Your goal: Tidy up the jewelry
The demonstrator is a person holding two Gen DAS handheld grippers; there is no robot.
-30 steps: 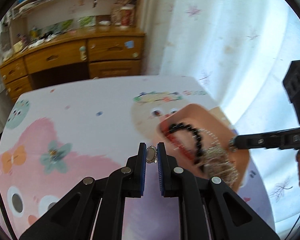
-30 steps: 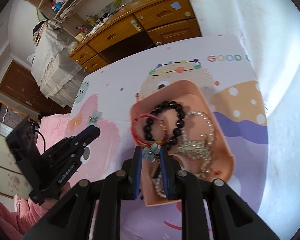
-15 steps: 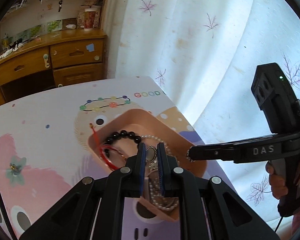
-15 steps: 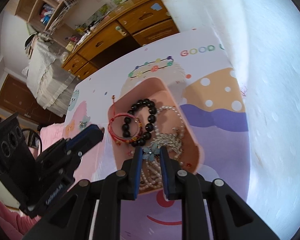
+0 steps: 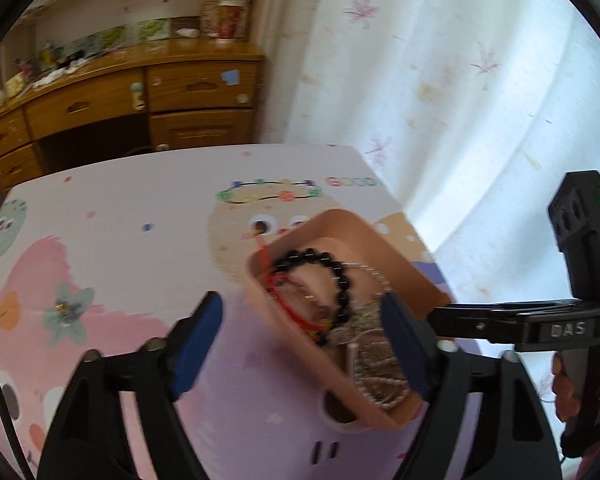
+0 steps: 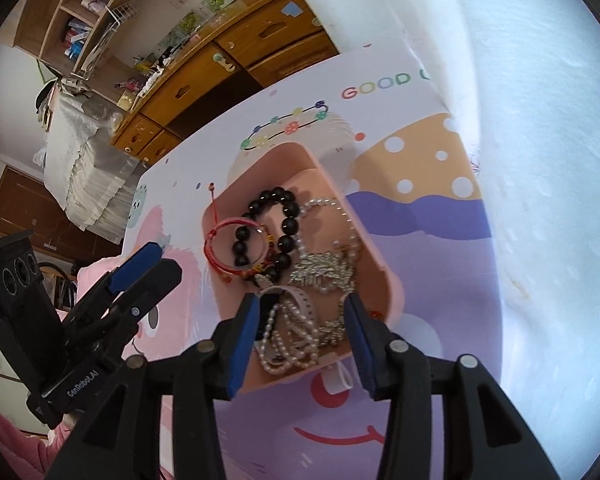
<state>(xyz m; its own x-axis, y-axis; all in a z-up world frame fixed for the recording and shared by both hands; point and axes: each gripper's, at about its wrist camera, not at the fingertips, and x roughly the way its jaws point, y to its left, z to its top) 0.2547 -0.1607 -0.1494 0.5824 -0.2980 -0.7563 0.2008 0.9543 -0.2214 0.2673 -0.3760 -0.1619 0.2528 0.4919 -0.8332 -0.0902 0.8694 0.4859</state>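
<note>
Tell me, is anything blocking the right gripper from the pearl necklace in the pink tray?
Nothing visible does. The right gripper is open, directly over the pearl necklace at the near end of the pink tray.

left hand-held gripper point(image 5: 302, 336): jaws spread wide, nothing between pads, pointing toward 12 o'clock in its own view
right hand-held gripper point(image 6: 302, 328): jaws wide apart, empty, pointing 12 o'clock
right hand-held gripper in left view point(image 5: 436, 316): enters from 3 o'clock
left hand-held gripper in right view point(image 6: 156, 264): at 9 o'clock
</note>
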